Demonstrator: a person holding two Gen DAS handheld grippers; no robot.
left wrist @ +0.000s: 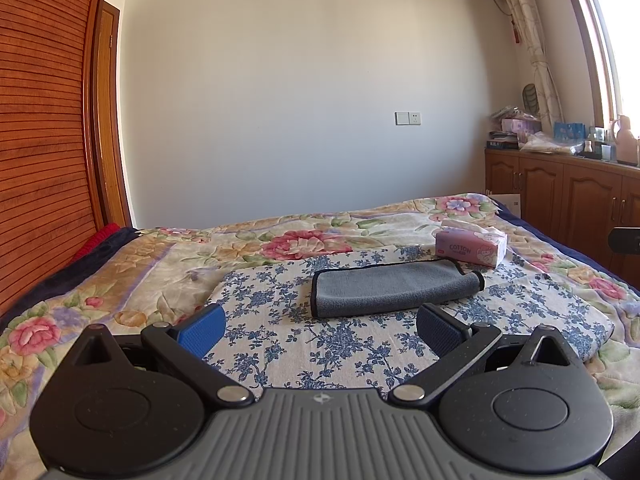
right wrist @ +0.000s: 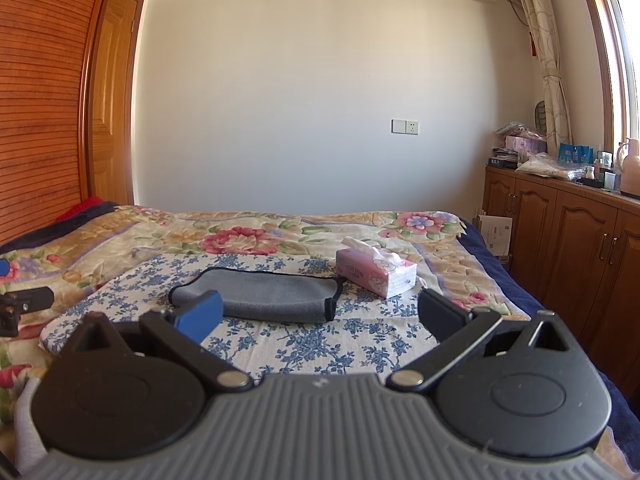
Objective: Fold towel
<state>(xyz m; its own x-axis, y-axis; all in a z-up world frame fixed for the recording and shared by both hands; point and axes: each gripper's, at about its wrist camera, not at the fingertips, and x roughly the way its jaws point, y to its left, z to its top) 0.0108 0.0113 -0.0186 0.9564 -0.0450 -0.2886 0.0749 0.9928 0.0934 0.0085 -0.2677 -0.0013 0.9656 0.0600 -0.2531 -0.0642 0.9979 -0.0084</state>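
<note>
A grey towel with a dark hem (left wrist: 390,288) lies folded into a long strip on a blue-flowered cloth (left wrist: 280,336) on the bed. It also shows in the right wrist view (right wrist: 266,292). My left gripper (left wrist: 320,330) is open and empty, a little short of the towel's near edge. My right gripper (right wrist: 320,314) is open and empty, in front of the towel, with its blue left pad (right wrist: 200,314) overlapping the towel's left end in the view. The left gripper's side (right wrist: 24,304) shows at the left edge of the right wrist view.
A pink tissue pack (left wrist: 472,246) stands just behind the towel's right end, also in the right wrist view (right wrist: 376,272). The bed has a floral quilt (left wrist: 132,276). Wooden cabinets (right wrist: 568,248) run along the right; a slatted wardrobe (left wrist: 40,160) stands at the left.
</note>
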